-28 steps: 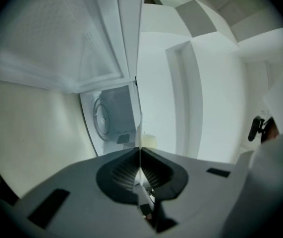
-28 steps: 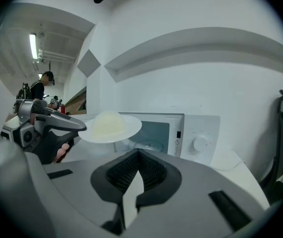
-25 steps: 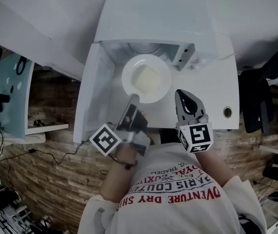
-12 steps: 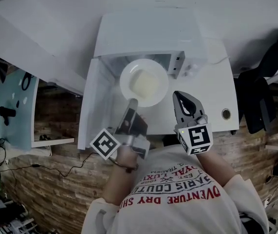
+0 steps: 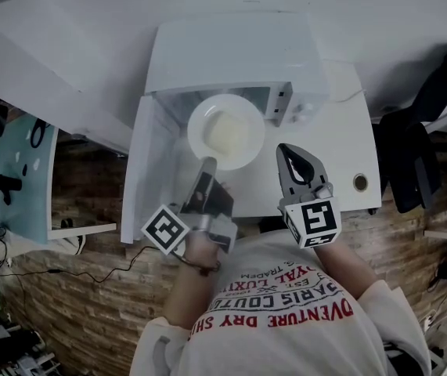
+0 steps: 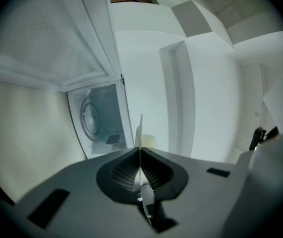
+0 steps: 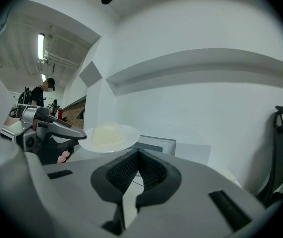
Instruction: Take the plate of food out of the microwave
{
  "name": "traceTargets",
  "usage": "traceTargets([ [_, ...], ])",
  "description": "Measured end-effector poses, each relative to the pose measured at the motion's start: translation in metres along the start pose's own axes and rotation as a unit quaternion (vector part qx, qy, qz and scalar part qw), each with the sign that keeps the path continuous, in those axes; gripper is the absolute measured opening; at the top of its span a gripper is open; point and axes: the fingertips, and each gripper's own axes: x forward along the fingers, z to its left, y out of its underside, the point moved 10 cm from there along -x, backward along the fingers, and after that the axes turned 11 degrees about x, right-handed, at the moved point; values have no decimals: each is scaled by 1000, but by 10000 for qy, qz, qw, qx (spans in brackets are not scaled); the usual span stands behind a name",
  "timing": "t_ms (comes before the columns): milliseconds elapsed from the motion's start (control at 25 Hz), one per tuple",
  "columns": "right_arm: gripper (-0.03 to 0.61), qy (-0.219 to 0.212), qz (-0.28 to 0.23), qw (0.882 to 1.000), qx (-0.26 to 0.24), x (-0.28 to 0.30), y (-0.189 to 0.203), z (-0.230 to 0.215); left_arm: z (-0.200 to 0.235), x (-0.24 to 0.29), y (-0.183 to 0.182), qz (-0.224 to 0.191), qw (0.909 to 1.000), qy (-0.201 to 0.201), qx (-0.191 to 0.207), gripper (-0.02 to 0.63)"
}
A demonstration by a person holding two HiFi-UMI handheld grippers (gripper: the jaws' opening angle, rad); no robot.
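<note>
The left gripper (image 5: 210,164) has its jaws clamped on the near rim of the plate (image 5: 197,136), which it holds level in the air just in front of the mouth of the microwave (image 5: 231,53). A pale mound of food (image 5: 229,131) sits in the plate's middle. The microwave's door (image 5: 149,171) hangs open to the left, and the left gripper view shows the turntable (image 6: 90,118) inside bare (so the plate looks already clear of the cavity). The right gripper (image 5: 286,149) hovers to the right of the plate, apart from it, its jaws together on nothing.

The step in hand appears to be the withdrawal itself, nearly done. The next move likely calls for drawing the plate nearer and setting it down, perhaps on the bare white counter (image 5: 348,147) right of the microwave. Held by one edge only, the plate could tip, so it should be kept flat.
</note>
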Motion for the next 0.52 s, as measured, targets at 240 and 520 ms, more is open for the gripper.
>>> traceTargets([
  [240,5,75,-19,10000,27,2,0,-2,4,1,-1,63,10000,-42,-16,15],
  [520,3,81,3,10000,22,7,3,-5,8,7,-1,133,9999,-47,-25,15],
])
